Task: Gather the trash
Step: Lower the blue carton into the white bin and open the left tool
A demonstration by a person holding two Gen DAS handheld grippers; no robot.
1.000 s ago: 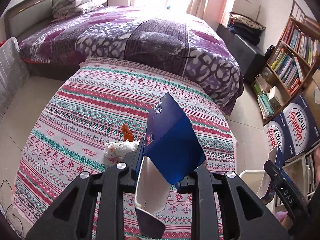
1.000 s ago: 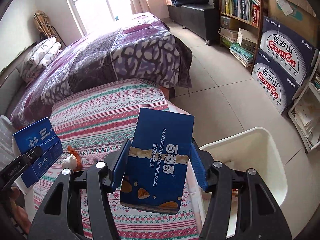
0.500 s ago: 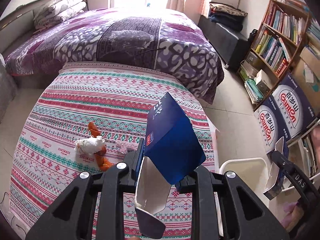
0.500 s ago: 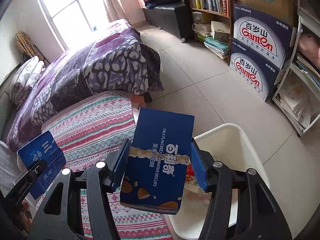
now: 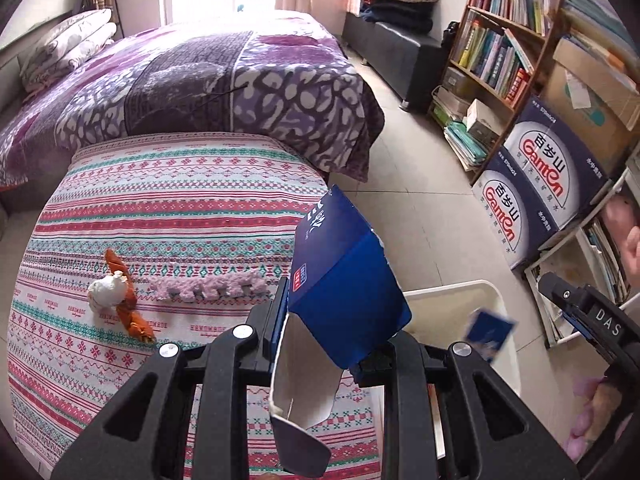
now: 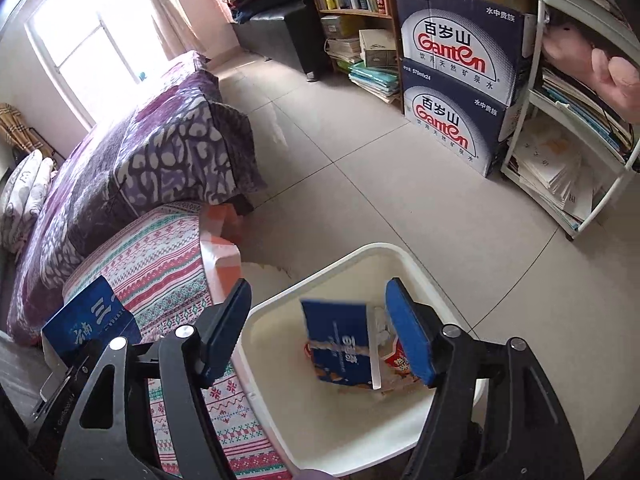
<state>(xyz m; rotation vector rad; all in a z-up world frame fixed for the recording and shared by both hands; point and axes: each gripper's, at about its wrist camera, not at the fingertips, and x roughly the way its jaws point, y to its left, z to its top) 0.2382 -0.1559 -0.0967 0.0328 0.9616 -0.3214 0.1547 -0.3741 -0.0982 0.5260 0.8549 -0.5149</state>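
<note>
While the right hand-held gripper [image 6: 320, 332] stands with its blue pads wide apart and nothing between them, a blue biscuit box [image 6: 340, 346] hangs blurred in the mouth of the white bin [image 6: 416, 268] directly below it, above a red wrapper [image 6: 400, 364] and other litter at the bin's bottom. From the left wrist view that same box [image 5: 488, 334] shows as a small blue blur at 3 o'clock, over the bin's rim [image 5: 452, 292].

The left hand-held gripper [image 5: 332, 344] is clamped on a dark blue carton [image 5: 344, 280], which tilts up toward 12 o'clock with a torn white flap [image 5: 304, 376] drooping toward the camera. In the right wrist view this carton [image 6: 92, 320] sits at 9 o'clock, held above the striped cloth.

On the surface, covered in a red, teal and white patterned cloth [image 5: 180, 200], a crumpled white tissue [image 5: 106, 290] touches an orange wrapper [image 5: 128, 304] at 9 o'clock from the carton, with a strip of pink fluff [image 5: 212, 288] just beside them. Beyond, at 12 o'clock, lies a bed [image 5: 192, 76] under a purple blanket. Two stacked water cartons [image 6: 460, 80] stand on the floor at 1 o'clock of the bin, next to a bookshelf [image 5: 504, 56].
</note>
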